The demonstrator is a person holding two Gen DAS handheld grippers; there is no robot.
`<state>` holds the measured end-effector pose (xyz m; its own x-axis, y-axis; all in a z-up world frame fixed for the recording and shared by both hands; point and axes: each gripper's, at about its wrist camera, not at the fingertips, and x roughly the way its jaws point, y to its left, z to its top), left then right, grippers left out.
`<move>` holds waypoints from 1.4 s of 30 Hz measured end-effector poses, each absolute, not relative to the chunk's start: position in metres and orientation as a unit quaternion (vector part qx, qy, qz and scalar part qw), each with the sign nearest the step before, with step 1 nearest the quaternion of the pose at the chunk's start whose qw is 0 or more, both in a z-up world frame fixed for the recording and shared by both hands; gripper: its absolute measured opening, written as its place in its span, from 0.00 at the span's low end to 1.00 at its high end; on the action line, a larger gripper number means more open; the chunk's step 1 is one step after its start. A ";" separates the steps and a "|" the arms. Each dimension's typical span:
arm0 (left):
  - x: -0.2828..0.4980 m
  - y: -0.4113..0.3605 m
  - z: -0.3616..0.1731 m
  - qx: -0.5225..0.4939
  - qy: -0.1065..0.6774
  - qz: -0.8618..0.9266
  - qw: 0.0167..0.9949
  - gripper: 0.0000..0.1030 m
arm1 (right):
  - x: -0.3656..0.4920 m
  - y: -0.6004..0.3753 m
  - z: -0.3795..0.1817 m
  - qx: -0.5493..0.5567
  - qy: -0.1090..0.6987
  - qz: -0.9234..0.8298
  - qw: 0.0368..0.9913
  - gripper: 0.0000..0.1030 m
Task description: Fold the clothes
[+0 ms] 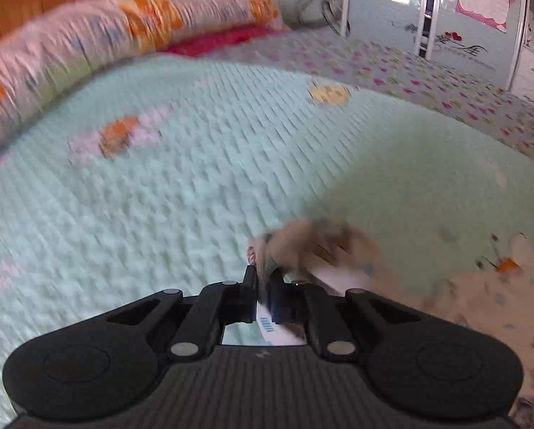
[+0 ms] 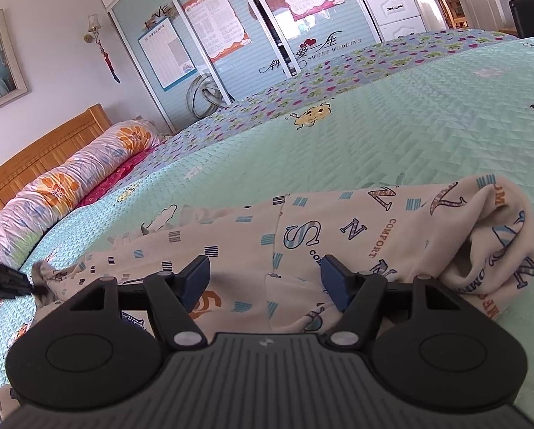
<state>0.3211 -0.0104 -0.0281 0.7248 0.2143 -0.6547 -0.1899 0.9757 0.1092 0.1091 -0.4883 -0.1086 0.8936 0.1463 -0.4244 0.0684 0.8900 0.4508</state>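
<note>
Left gripper (image 1: 263, 286) is pinching a bunched end of the cream garment (image 2: 302, 250), jaws nearly together with cloth squeezed between the 2 black fingers (image 1: 249, 286). Left wrist view is badly smeared, so the cloth beyond the fingertips is showing only as a tan and white blur. A printed strip of fabric is also showing low between the fingers, close to the gripper body.

Right gripper (image 2: 265, 279) is hovering low over the middle of the garment, jaws standing wide, 2 blue pads (image 2: 199, 275) apart with cloth lying below and between them. Pads are not pressing on anything.

The garment is lying stretched across the near part of the mint green quilted bedspread (image 2: 392, 136). It is printed with letters, the word COMFORT and small striped blocks (2 pieces or 1, cannot tell). Its right end is lying in a rumpled heap with an opening facing the camera. Its left end is tapering to a twisted tip, which the left gripper is gripping at the far left edge of the right wrist view.

A long flowered pillow (image 2: 70, 186) is lying along the wooden headboard (image 2: 34, 157). Sliding wardrobe doors (image 2: 231, 35) are standing beyond the bed.
</note>
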 end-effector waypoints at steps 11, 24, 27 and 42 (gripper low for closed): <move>0.257 0.064 -0.040 -0.099 0.382 0.206 0.896 0.67 | 0.108 -0.490 -0.109 0.235 0.229 0.023 0.944 0.68; 0.098 -0.022 -0.072 -0.229 0.441 -0.120 0.859 0.67 | 0.021 -0.496 -0.114 0.406 0.177 0.009 0.897 0.68; 0.092 -0.035 -0.078 -0.220 0.453 -0.120 0.856 0.64 | -0.041 -0.458 -0.111 0.416 0.208 0.023 0.885 0.68; 0.077 0.021 -0.052 -0.341 0.419 -0.160 0.826 0.02 | -0.098 -0.340 -0.075 0.085 0.299 -0.063 0.948 0.68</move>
